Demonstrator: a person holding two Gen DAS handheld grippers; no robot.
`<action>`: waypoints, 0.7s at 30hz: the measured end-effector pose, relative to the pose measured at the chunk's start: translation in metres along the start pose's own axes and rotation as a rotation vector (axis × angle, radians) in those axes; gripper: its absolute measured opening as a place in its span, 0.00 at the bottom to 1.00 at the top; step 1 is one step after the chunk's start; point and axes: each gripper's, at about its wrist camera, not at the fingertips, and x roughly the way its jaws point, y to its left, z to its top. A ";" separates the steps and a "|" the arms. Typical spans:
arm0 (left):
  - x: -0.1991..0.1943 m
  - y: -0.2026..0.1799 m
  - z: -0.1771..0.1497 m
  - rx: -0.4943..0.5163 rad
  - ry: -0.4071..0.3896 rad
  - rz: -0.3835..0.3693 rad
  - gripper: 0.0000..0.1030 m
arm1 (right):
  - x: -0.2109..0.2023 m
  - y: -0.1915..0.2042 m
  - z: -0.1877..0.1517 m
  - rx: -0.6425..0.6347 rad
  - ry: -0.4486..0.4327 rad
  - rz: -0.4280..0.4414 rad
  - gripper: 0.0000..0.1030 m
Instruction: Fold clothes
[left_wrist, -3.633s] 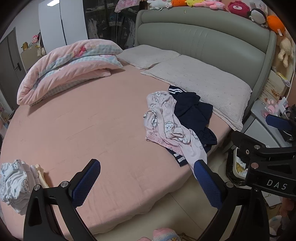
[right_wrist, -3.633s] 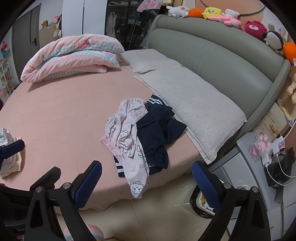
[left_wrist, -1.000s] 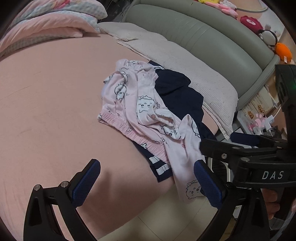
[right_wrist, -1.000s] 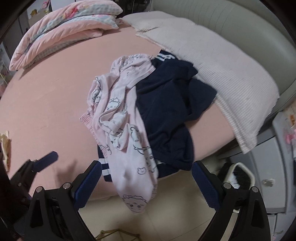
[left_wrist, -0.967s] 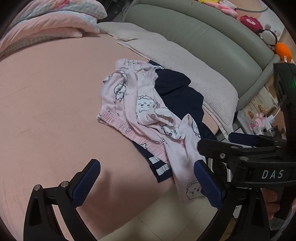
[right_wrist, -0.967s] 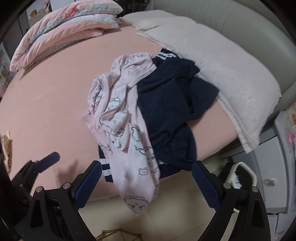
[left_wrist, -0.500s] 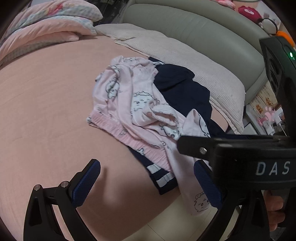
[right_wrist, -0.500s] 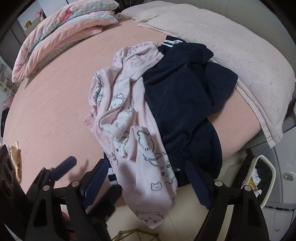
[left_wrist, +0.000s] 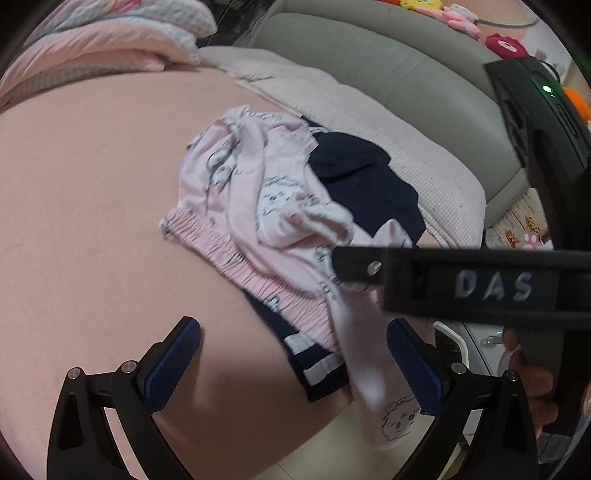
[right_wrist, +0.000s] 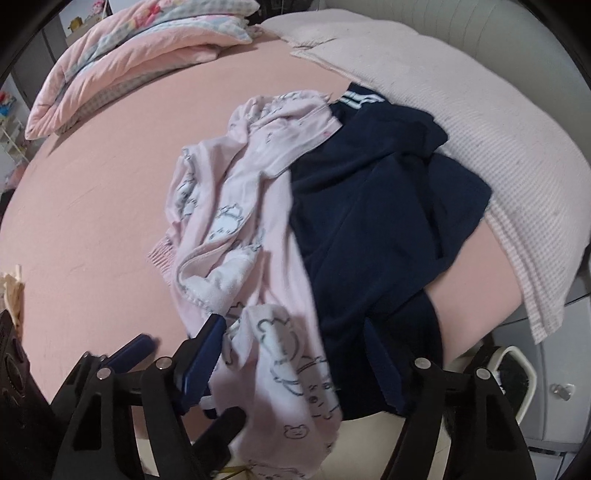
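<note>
At the bottom of the left wrist view the left hand-held gripper (left_wrist: 293, 363) stands spread wide with nothing between its blue pads, hanging over the near edge of the bed (left_wrist: 92, 221), whose pink sheet fills most of the left half of the frame. Pale floor (left_wrist: 332, 443) shows just below the mattress edge. Across the right side of that frame runs the black body of the right hand-held gripper (right_wrist: 295, 350), with a person's hand (left_wrist: 532, 376) wrapped round its handle at lower right.

In the right wrist view its jaws have just been closing but are still apart, straddling the hanging end of the pink pyjamas (right_wrist: 236, 236), which lie crumpled at frame centre and spill over the bed's edge toward the floor. Whether the pads already press the cloth I cannot tell. Partly under the pyjamas and to their right lies a navy garment (right_wrist: 388, 221) with white stripes at its hem.

Beyond the clothes, a pale waffle-textured pillow (right_wrist: 480, 122) stretches along the upper right, against a padded grey-green headboard (left_wrist: 388, 62). At upper left a folded pink quilt (right_wrist: 129, 59) sits on the sheet. Soft toys (left_wrist: 458, 18) line the top of the headboard. At lower right, beside the bed, stands a grey cabinet (right_wrist: 561, 384).
</note>
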 end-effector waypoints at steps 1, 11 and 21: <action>0.000 -0.003 0.002 0.009 -0.008 0.002 1.00 | 0.001 0.001 0.000 -0.004 0.004 -0.001 0.69; 0.006 -0.007 0.006 -0.001 -0.003 -0.034 1.00 | 0.002 0.002 -0.001 0.013 -0.018 -0.066 0.31; 0.002 0.001 0.000 -0.041 0.002 -0.046 1.00 | -0.021 0.002 0.000 0.093 -0.069 0.025 0.10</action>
